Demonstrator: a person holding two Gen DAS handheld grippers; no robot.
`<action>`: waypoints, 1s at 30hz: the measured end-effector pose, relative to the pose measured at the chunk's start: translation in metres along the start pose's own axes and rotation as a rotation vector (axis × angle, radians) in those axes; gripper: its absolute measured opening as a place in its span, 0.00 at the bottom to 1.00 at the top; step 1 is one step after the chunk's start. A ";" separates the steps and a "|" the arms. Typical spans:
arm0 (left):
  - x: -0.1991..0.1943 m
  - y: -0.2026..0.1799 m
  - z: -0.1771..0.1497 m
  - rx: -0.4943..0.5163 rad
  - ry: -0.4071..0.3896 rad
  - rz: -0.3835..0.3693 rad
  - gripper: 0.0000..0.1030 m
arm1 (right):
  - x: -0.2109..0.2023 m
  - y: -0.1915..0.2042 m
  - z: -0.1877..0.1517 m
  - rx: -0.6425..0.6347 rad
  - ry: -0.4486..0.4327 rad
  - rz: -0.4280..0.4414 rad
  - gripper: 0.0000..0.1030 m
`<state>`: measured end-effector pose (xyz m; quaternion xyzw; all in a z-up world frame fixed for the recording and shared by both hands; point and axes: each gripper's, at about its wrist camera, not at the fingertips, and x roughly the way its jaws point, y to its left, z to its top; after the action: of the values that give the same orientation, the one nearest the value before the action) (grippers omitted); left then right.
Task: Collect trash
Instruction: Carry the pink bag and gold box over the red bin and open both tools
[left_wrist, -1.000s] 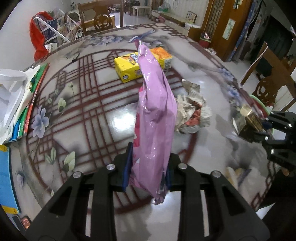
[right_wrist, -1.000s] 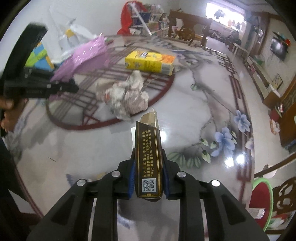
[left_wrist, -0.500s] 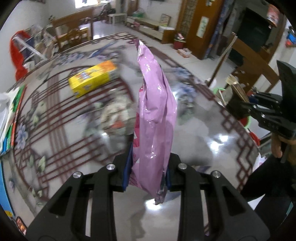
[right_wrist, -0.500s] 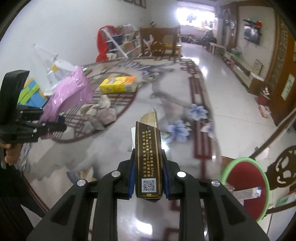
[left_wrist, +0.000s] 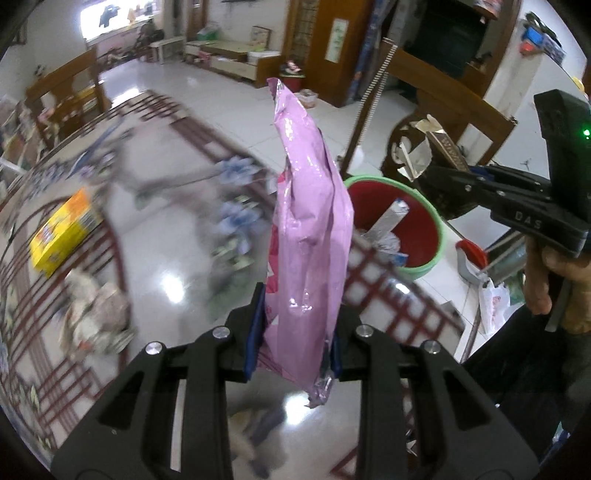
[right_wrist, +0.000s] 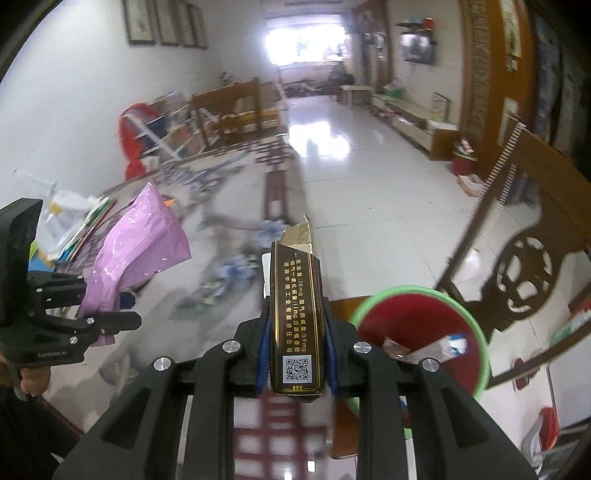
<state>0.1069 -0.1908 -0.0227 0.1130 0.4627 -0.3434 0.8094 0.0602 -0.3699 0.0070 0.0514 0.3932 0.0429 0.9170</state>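
Pink and glossy, the plastic wrapper (left_wrist: 310, 236) in the left wrist view stands upright between the fingers of your left gripper (left_wrist: 293, 349), which is clenched on its lower part; judge it light, limp and slippery, so take it near a crimped end as here, and expect the free top to flop. Beyond it, past the table (left_wrist: 173, 273) edge, sits the red bin (left_wrist: 424, 236) with a green rim, already holding scraps; on the table lie a yellow box (left_wrist: 66, 232) and a crumpled paper wad (left_wrist: 96, 314), both blurred. At the right of this view your right gripper (left_wrist: 448, 173) reaches toward the bin from the side, gripping a torn pack. In the right wrist view, that gripper (right_wrist: 297, 354) is closed on the brown cigarette pack (right_wrist: 297, 314), held upright by its two narrow sides; judge it light, stiff enough to grip, yet crushable, with its torn top open. The pack hangs over the table edge, and the bin (right_wrist: 480, 347) lies low and to the right, so your wrist appears level, not yet over the opening. At left, the left gripper (right_wrist: 107, 321) carries the wrapper (right_wrist: 136, 251) tilted above the table.
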 end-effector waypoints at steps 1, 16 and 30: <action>0.003 -0.005 0.004 0.007 0.003 -0.005 0.27 | -0.002 -0.008 -0.001 0.010 -0.002 -0.016 0.21; 0.064 -0.093 0.066 0.085 0.045 -0.143 0.27 | -0.017 -0.099 -0.016 0.171 -0.001 -0.134 0.21; 0.121 -0.117 0.087 0.019 0.116 -0.239 0.28 | -0.010 -0.138 -0.021 0.231 0.036 -0.198 0.21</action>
<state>0.1288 -0.3753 -0.0597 0.0844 0.5155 -0.4345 0.7337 0.0432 -0.5070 -0.0180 0.1166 0.4150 -0.0924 0.8976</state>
